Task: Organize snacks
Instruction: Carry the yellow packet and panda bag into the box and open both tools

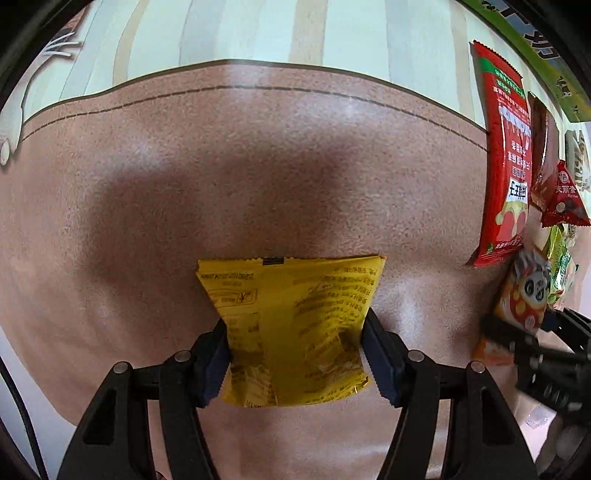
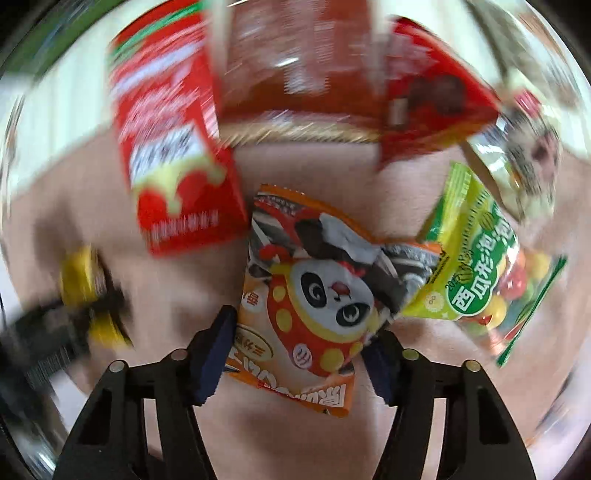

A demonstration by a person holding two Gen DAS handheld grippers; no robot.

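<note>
My left gripper [image 1: 295,347] is pinched onto the yellow packet [image 1: 291,328], both blue pads pressing its sides, printed back face toward the camera. The packet sits at six o'clock in the left wrist view, above the brown table [image 1: 258,166]; I cannot tell whether it rests on the surface or hangs just over it. At twelve o'clock the table's far edge meets a pale striped wall [image 1: 258,29].

At three o'clock lies the long red packet [image 1: 506,155], with a small red triangular packet [image 1: 563,199] just beside it further right. Below them, near four o'clock, my right gripper [image 1: 524,332] comes in from the side, clamped on the orange panda packet [image 1: 524,291].

The right wrist view is heavily blurred. There the right gripper [image 2: 301,350] grips the orange panda packet [image 2: 314,295] at six o'clock, pads against both its edges. The long red packet [image 2: 173,147] lies at ten o'clock, a dark red packet [image 2: 295,55] at twelve, the red triangular one [image 2: 432,103] at one, and a green watermelon-candy bag [image 2: 484,273] at three, touching the panda packet's corner. At nine o'clock I make out the left gripper [image 2: 74,314] with the yellow packet [image 2: 79,273], smeared.
</note>
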